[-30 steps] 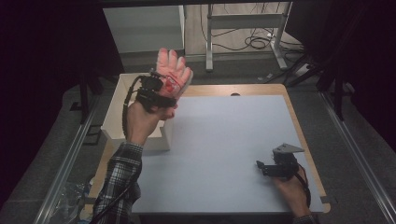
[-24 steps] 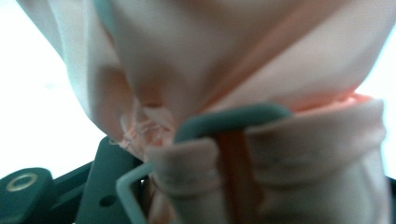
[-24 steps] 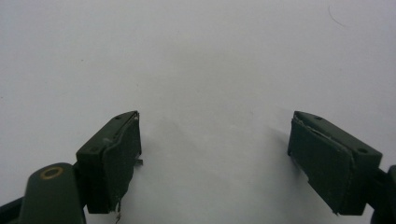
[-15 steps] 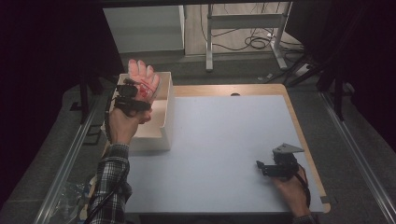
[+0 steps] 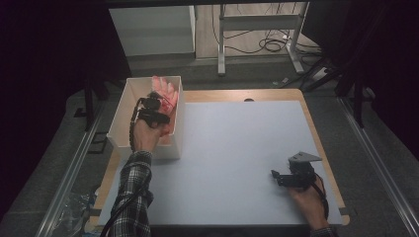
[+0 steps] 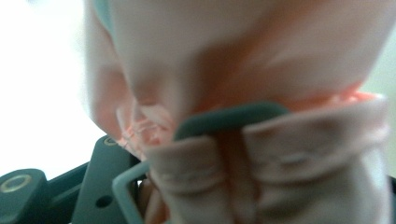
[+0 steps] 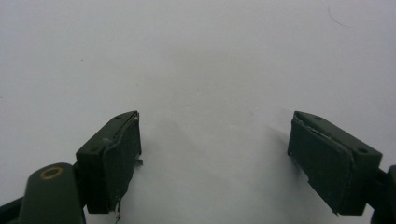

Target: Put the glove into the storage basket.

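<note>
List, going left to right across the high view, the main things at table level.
white box → left gripper holding a pink garment over the box → bare table mat → right gripper

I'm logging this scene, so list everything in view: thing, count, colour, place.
pink garment: one, pink, held over the box's inside by the left gripper
box: one, white, open-topped, at the table's left edge
mat: one, pale grey-blue, covering the table
table: one, wooden rim showing around the mat
left gripper: one, black, jaws just been opening, cloth between them
right gripper: one, black, jaws open, low over the mat's right side
sleeve: one, plaid, bottom left
</note>
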